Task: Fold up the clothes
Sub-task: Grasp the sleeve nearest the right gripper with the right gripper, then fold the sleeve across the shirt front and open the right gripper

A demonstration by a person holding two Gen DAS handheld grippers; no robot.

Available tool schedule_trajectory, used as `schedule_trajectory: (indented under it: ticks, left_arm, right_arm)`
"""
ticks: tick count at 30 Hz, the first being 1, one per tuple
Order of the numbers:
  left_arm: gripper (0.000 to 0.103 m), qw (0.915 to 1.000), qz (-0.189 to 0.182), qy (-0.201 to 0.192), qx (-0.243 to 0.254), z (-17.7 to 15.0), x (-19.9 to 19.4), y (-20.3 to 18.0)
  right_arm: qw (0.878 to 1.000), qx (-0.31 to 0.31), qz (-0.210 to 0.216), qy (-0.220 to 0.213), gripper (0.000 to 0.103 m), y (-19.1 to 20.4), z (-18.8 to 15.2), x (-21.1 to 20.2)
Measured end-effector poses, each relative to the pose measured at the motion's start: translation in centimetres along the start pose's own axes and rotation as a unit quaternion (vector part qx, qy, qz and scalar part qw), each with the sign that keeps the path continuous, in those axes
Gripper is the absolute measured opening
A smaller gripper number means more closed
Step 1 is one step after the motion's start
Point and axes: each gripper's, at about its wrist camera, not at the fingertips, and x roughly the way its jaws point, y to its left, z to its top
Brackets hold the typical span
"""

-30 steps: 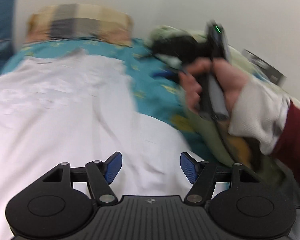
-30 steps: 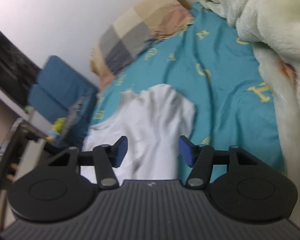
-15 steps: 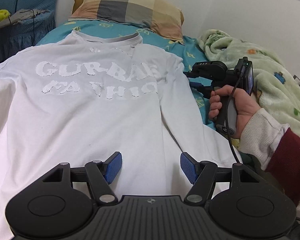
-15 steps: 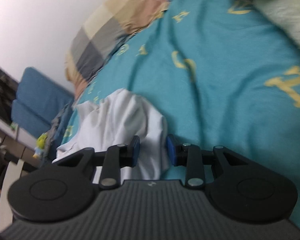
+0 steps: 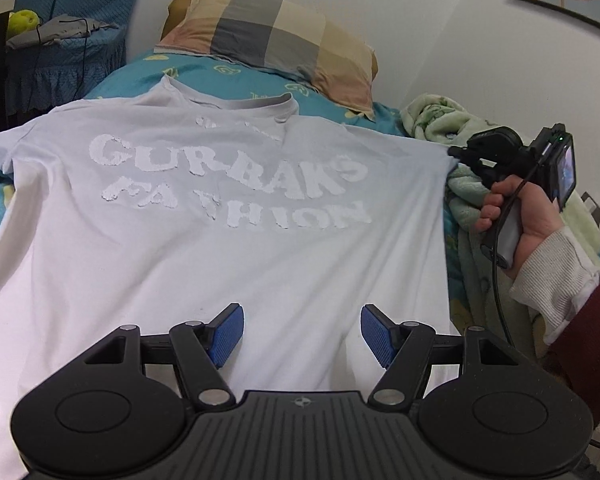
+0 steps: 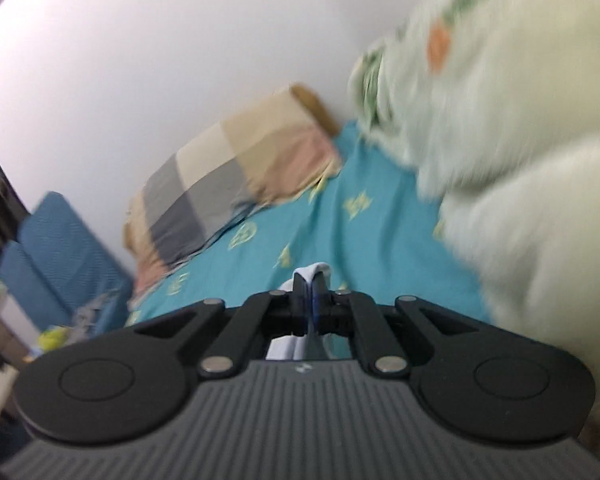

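Observation:
A white T-shirt [image 5: 228,240] with raised white lettering lies spread face up on the teal bed sheet [image 5: 236,76]. My left gripper [image 5: 302,334] is open and empty, hovering over the shirt's lower middle. My right gripper [image 5: 454,152] is at the shirt's right sleeve, held out to the right over the blanket. In the right wrist view the right gripper [image 6: 310,294] is shut on a pinch of the white T-shirt [image 6: 316,270], with a fold of cloth poking out between the pads.
A checked pillow [image 5: 276,36] lies at the bed's head against the wall. A pale green fleece blanket [image 5: 440,124] is piled along the right side. A blue chair [image 5: 64,40] with clutter stands at the far left.
The right gripper closed on the shirt's right sleeve and pulled it out to the right, spreading the shirt flat. The left gripper stayed open above the shirt's lower part.

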Motion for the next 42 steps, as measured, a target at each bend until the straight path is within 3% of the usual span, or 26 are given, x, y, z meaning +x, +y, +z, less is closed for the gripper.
schedule_trajectory:
  ticks: [1, 3, 6, 9, 13, 18, 20, 22, 23, 29, 33, 37, 42]
  left_arm:
    - [0.068, 1.0000, 0.002, -0.001, -0.001, 0.0, -0.1, 0.0]
    - [0.068, 0.9999, 0.007, -0.004, -0.008, 0.1, -0.2, 0.3]
    - [0.068, 0.9995, 0.019, -0.014, -0.022, 0.6, -0.5, 0.9]
    - [0.068, 0.9980, 0.038, -0.030, -0.040, 1.3, -1.0, 2.0]
    - [0.069, 0.9944, 0.065, -0.053, -0.063, 2.2, -2.1, 3.9]
    - [0.070, 0.9903, 0.085, -0.062, -0.091, 2.9, -2.4, 5.9]
    - [0.070, 0.9898, 0.089, -0.058, -0.095, 3.0, -2.0, 6.3]
    - [0.070, 0.9901, 0.090, -0.057, -0.092, 3.1, -1.7, 6.4]
    - [0.070, 0.9903, 0.089, -0.057, -0.090, 3.1, -1.6, 6.4]
    - [0.070, 0.9940, 0.074, -0.060, -0.055, 2.9, -1.6, 5.0]
    - [0.070, 0.9959, 0.068, -0.055, -0.024, 2.4, -1.5, 3.7]
    - [0.070, 0.9967, 0.060, -0.055, 0.000, 2.0, -1.5, 2.6]
    - [0.070, 0.9984, 0.028, -0.049, -0.009, 3.4, -0.1, 1.6]
  right_arm:
    - [1.000, -0.020, -0.005, -0.007, 0.005, 0.5, 0.1, -0.3]
    - [0.998, -0.056, 0.025, -0.017, 0.005, 2.4, -0.3, -0.9]
    - [0.987, -0.113, 0.114, -0.018, 0.005, 6.9, -1.6, -1.4]
    - [0.966, -0.151, 0.208, 0.035, 0.005, 11.9, -4.9, -1.0]
    - [0.936, -0.212, 0.253, 0.119, 0.007, 15.6, -10.9, -0.4]
    - [0.933, -0.204, 0.212, 0.209, 0.010, 14.8, -14.3, 1.3]
    - [0.935, -0.184, 0.209, 0.220, 0.025, 14.1, -14.1, 0.3]
    - [0.938, -0.162, 0.207, 0.226, 0.065, 13.3, -13.9, -0.9]
    - [0.939, -0.161, 0.204, 0.224, 0.068, 13.1, -13.5, -1.8]
    - [0.953, -0.171, 0.133, 0.210, 0.067, 12.9, -9.6, -8.0]
    - [0.957, -0.132, 0.085, 0.242, 0.067, 11.3, -8.7, -12.5]
    - [0.960, -0.085, 0.083, 0.252, 0.067, 9.3, -9.6, -15.4]
    - [0.967, -0.105, 0.069, 0.220, 0.067, 8.5, -9.7, -15.1]
